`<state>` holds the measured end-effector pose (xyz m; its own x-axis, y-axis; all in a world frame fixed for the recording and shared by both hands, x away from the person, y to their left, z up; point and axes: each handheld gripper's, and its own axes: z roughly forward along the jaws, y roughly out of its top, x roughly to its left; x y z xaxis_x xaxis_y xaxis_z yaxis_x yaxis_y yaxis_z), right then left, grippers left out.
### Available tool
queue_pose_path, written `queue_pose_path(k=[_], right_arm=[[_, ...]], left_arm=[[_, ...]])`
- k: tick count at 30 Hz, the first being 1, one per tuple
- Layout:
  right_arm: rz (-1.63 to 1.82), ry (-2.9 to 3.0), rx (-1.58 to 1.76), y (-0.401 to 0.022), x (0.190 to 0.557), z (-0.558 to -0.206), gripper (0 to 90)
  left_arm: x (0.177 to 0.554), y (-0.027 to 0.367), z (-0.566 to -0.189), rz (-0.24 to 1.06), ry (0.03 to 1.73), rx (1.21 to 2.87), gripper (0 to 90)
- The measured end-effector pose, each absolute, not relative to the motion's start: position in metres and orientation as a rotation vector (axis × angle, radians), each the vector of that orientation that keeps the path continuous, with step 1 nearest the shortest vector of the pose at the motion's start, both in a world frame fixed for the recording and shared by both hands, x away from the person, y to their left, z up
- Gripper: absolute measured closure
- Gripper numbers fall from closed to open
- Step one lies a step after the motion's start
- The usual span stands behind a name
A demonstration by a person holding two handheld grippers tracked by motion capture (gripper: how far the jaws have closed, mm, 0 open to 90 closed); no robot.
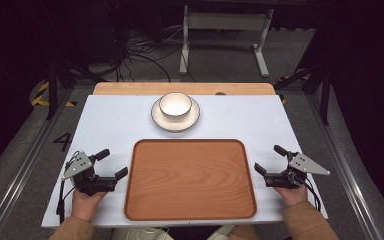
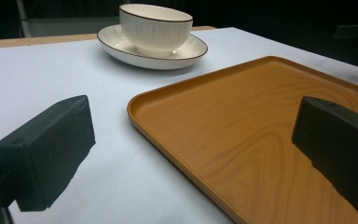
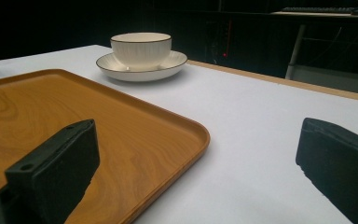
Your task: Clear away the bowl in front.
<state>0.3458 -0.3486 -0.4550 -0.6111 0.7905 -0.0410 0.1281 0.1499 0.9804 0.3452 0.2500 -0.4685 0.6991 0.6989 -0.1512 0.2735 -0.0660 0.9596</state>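
Observation:
A wooden tray point(image 1: 190, 179) lies on the white table point(image 1: 110, 125) near the front edge, with nothing on it. Behind it a white bowl point(image 1: 175, 105) stands on a white plate point(image 1: 159, 119). My left gripper point(image 1: 112, 164) rests at the tray's left edge, open, with nothing between its jaws. My right gripper point(image 1: 270, 159) rests at the tray's right edge, also open and holding nothing. In the left gripper view the bowl point(image 2: 154, 28) and plate point(image 2: 116, 44) stand beyond the tray's corner point(image 2: 140, 105). The right gripper view has the bowl point(image 3: 141, 46) past the tray point(image 3: 121, 121).
The table has bare white surface on both sides of the plate and around the tray. A wooden strip point(image 1: 130, 88) runs along the table's far edge. Beyond it are cables point(image 1: 140, 55) on the floor and a white metal stand point(image 1: 225, 30).

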Motion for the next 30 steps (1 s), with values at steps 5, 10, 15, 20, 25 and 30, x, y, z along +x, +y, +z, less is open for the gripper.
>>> queue_pose_path(k=[5, 10, 15, 20, 25, 30], right_arm=[[1.5, 1.862, 0.873, -0.349, 0.346, -0.455, 0.0], [1.502, 1.862, 0.876, -0.349, 0.346, -0.455, 0.0], [1.501, 1.863, 0.876, -0.349, 0.346, -0.455, 0.0], [1.502, 1.865, 0.88, -0.349, 0.347, -0.455, 0.0], [1.502, 1.864, 0.881, -0.349, 0.347, -0.455, 0.0], [1.503, 1.864, 0.882, -0.349, 0.347, -0.455, 0.0]], left_arm=[[0.345, 0.25, -0.468, 0.422, 0.802, 1.645, 0.2], [0.343, 0.251, -0.466, 0.439, 0.8, 1.657, 0.3], [0.34, 0.252, -0.462, 0.457, 0.797, 1.638, 0.3], [0.336, 0.253, -0.456, 0.463, 0.79, 1.625, 0.3], [0.331, 0.251, -0.449, 0.473, 0.764, 1.637, 0.5], [0.329, 0.249, -0.445, 0.478, 0.745, 1.643, 0.5]])
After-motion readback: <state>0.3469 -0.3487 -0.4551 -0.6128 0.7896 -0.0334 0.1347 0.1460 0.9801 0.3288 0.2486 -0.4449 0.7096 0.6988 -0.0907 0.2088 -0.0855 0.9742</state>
